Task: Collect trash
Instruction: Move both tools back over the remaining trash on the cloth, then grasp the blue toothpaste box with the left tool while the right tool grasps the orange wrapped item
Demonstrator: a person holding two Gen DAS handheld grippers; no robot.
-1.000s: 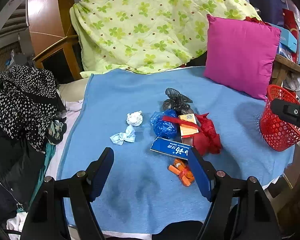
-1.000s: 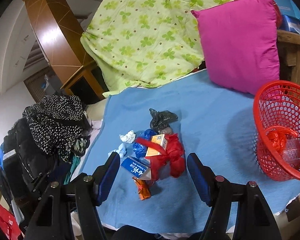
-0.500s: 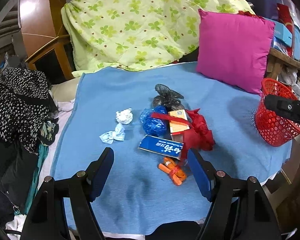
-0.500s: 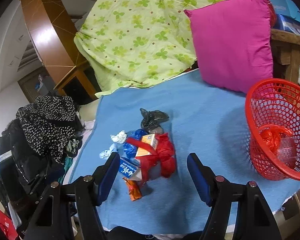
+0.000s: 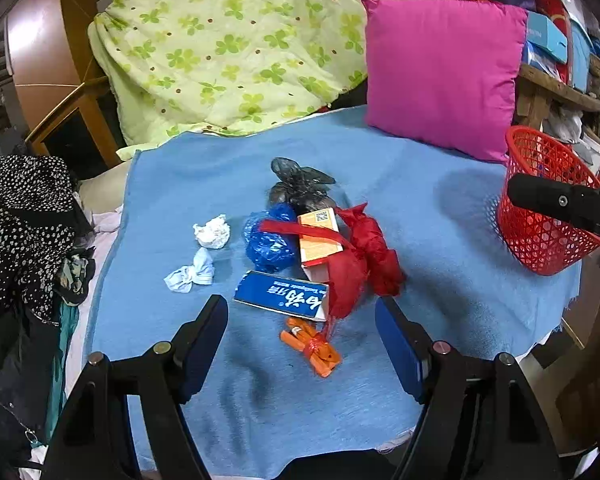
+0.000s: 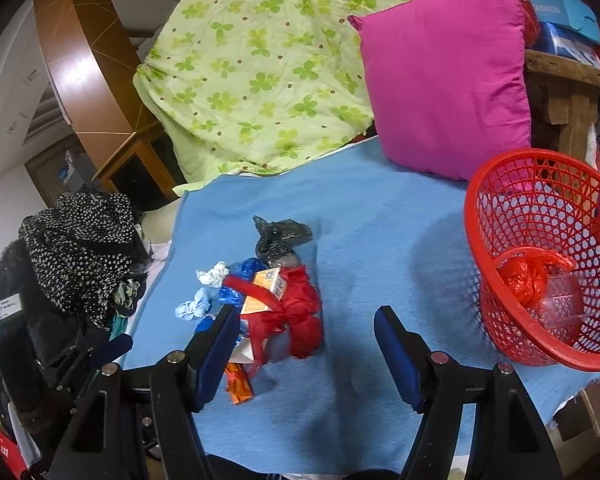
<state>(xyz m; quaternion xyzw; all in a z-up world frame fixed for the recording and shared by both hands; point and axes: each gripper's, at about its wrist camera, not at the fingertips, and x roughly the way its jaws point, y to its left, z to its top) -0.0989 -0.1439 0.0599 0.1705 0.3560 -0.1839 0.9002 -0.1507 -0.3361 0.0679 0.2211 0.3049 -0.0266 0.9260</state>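
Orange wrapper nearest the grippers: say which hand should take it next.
Left. The orange wrapper lies straight ahead between the open left gripper fingers. The right gripper, also open, has it off to its left, nearer the red basket.

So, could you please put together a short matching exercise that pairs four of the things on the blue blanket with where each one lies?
Things:
1. orange wrapper
2. black bag
3. white tissue
4. red basket

Places:
A. at the pile's far end, toward the pink pillow
B. at the blanket's right edge, holding a red bag
C. nearest the left gripper, in front of the blue box
D. left of the crumpled blue bag

Pairs: 1-C, 2-A, 3-D, 4-B
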